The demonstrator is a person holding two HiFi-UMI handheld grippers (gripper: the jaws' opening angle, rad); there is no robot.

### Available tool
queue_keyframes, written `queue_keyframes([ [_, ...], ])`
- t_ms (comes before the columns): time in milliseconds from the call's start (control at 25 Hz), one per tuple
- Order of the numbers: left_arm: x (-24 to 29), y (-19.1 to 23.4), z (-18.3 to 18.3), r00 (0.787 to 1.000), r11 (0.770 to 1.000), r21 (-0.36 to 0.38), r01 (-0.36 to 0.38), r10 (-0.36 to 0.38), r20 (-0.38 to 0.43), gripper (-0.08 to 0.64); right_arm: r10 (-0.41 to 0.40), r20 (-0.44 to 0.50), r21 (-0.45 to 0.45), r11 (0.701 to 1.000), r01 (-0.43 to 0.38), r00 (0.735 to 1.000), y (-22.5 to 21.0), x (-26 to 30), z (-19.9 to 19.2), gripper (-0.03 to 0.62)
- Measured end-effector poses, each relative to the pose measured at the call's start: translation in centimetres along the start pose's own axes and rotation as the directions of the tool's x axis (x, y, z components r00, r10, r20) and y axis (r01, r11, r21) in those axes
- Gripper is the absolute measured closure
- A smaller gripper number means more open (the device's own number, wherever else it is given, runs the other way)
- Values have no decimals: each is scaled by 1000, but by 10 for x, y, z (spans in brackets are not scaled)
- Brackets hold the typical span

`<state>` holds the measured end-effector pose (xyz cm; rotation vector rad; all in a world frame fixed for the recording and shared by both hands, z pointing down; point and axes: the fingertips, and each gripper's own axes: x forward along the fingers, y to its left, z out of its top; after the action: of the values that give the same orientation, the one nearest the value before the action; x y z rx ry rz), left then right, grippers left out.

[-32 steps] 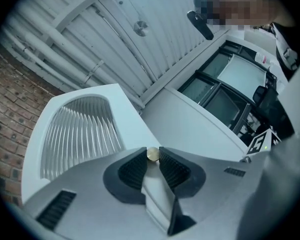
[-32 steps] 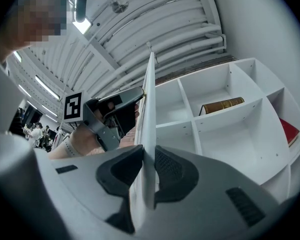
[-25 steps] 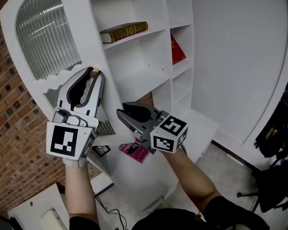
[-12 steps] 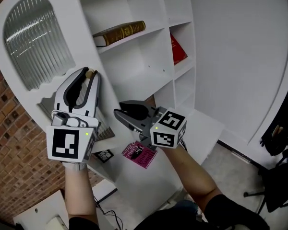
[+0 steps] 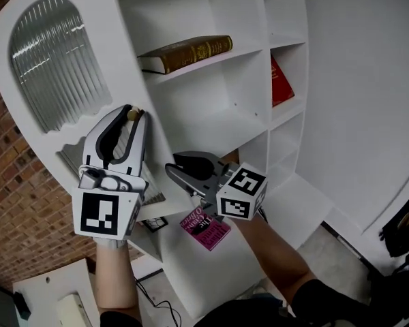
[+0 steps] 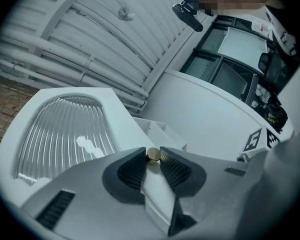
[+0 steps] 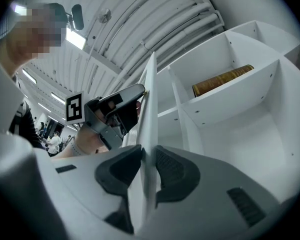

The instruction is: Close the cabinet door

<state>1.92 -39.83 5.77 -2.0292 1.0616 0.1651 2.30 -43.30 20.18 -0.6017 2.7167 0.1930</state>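
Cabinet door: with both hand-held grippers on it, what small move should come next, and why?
Probably swing the white cabinet door with the ribbed glass arch a little toward the white shelves. The left hand-held gripper is shut on its small brass knob, the right hand-held gripper pinches the door's edge, and the shelf with the brown book stands uncovered.

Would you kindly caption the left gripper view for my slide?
Left tongs grip the brass knob on the open cabinet door.
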Motion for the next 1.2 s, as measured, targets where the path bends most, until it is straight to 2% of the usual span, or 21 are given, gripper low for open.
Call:
queue_keyframes([
  [240,4,4,-16,997,999,25,-41,42,-62,471,39,21,-20,999,-39,999,-9,7,-3,485],
  [400,14,7,-14,997,997,43,-64,65,-32,471,73,28,3,997,-73,997,-19,14,-6,474],
  [520,20,10,-18,996,995,56,-81,83,-40,471,94,29,14,995,-94,995,-27,20,-7,456],
  [880,32,18,-36,986,987,112,-115,127,-107,472,99,39,21,995,-100,994,-49,36,-11,388],
  [1200,42,26,-48,979,981,132,-141,158,-131,471,106,41,67,992,-108,994,-64,47,-17,379],
])
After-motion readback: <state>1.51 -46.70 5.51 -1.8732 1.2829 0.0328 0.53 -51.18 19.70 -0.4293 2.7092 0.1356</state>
